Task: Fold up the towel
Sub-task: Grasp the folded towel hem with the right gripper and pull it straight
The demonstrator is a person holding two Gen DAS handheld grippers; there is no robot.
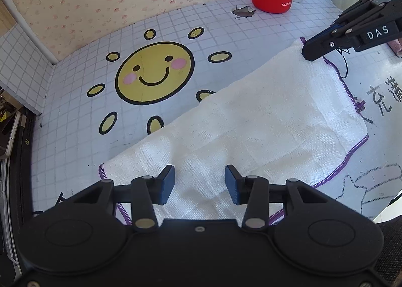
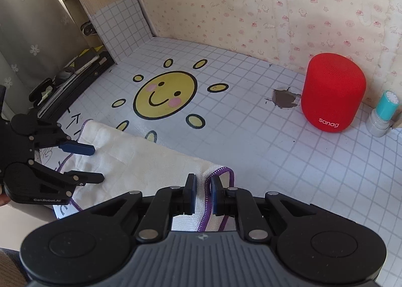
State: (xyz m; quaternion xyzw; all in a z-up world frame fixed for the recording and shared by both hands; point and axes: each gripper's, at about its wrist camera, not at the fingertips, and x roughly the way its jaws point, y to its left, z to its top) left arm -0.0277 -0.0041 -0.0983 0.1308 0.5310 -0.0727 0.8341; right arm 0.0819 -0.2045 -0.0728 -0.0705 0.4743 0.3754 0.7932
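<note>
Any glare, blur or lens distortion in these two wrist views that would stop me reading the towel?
Left wrist view: sharp, but the towel is nearly blown out in bright light, its weave faint; the tablecloth grid bows from fisheye. Right wrist view: evenly lit, towel hem between the right gripper pads crisp; corners vignette black.

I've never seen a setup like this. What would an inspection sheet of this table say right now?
Surface: grid-patterned table cover with a smiling sun print and a torn hole.
Job's things: white towel with purple edging, lying on the cover.
Clutter: red speaker; small teal-capped bottle.
Grippers: left tongs open over the towel, not pinching it; right tongs closed on the towel's purple hem.
Cables: nothing seen.
Surroundings: pink patterned wallpaper; dark tools or oddments in a gap beside the table.
</note>
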